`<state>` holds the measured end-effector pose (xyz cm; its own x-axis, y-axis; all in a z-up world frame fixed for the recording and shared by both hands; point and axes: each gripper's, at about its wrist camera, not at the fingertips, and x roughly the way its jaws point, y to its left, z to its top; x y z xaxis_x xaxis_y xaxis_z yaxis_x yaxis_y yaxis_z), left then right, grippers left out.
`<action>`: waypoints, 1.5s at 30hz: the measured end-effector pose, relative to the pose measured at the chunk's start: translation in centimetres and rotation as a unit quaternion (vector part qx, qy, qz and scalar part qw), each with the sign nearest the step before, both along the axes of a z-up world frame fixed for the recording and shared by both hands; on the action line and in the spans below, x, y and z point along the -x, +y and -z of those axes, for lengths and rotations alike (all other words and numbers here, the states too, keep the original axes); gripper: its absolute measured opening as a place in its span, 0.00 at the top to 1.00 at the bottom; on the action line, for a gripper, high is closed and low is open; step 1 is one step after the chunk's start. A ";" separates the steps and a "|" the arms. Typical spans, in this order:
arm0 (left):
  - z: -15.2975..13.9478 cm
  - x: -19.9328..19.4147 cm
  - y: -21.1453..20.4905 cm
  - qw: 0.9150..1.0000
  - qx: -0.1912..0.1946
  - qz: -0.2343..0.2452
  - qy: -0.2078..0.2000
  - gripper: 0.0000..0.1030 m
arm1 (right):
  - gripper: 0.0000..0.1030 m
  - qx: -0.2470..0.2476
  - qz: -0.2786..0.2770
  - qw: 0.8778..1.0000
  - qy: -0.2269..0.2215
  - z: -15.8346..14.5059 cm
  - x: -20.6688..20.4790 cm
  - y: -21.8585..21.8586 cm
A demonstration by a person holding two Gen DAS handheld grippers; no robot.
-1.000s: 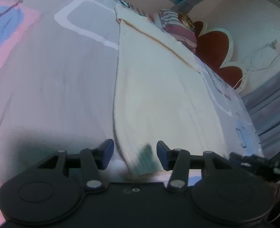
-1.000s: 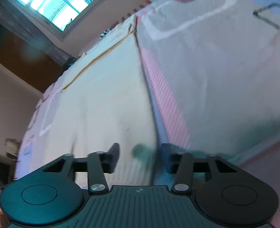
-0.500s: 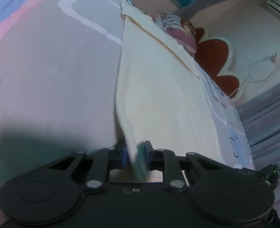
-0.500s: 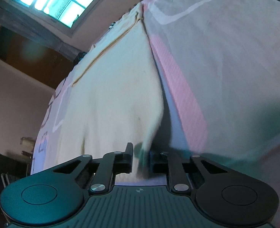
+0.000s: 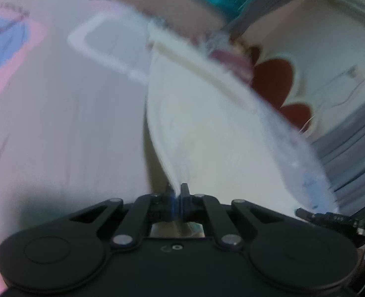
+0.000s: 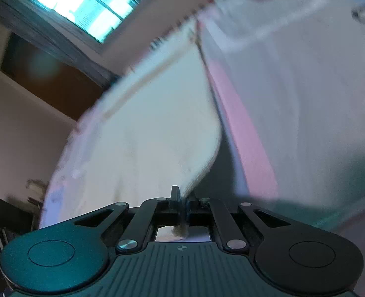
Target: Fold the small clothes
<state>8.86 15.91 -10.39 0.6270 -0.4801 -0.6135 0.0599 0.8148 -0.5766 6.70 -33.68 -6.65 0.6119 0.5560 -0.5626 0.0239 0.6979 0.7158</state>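
A cream-white garment (image 5: 207, 128) lies spread on the bed, with a tan seam line near its far end. My left gripper (image 5: 177, 193) is shut on its near left corner, and the cloth rises from the sheet into the jaws. In the right wrist view the same garment (image 6: 152, 133) fills the middle. My right gripper (image 6: 182, 196) is shut on its near right corner, with a bit of cloth poking out behind the fingers. Both views are motion-blurred.
The bedsheet (image 5: 58, 123) is grey with pink, blue and white shapes. A striped pillow (image 5: 232, 57) and a red flower-shaped headboard (image 5: 276, 79) are at the far end. A window (image 6: 83, 7) is high on the wall. The other gripper (image 5: 336, 219) shows at the right.
Both grippers went from open around the garment's near corners to fully shut on them. They now lift the near edge off the sheet, and both views blur with motion.
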 end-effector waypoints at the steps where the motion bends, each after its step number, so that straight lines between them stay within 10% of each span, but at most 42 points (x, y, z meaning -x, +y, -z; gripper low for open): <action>1: -0.2 0.1 0.4 1.000 0.007 -0.004 -0.005 0.97 | 0.97 -0.004 0.003 1.000 -0.010 -0.3 0.2 -0.1; 7: 2.0 -1.1 0.4 0.999 -0.018 -0.015 0.047 0.97 | 0.98 -0.004 0.011 0.998 0.058 3.2 -1.4 -0.1; 14: -4.7 -2.5 1.8 0.998 0.037 -0.033 -0.040 0.97 | 0.98 0.020 -0.003 0.999 -0.038 -4.0 -3.5 0.7; 25: -11.5 -14.9 0.7 0.995 0.007 -0.037 -0.090 0.97 | 0.98 0.049 -0.006 0.991 -0.121 -13.0 -16.4 1.0; 45: -3.1 -36.4 -1.2 0.998 -0.046 -0.042 -0.027 0.97 | 0.97 -0.009 0.009 0.999 -0.031 0.1 -39.7 -2.0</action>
<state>45.31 14.71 -7.31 0.6956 -0.3684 -0.6168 0.0184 0.8674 -0.4973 46.44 -35.70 -6.73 0.6549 0.5538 -0.5143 -0.0078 0.6853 0.7282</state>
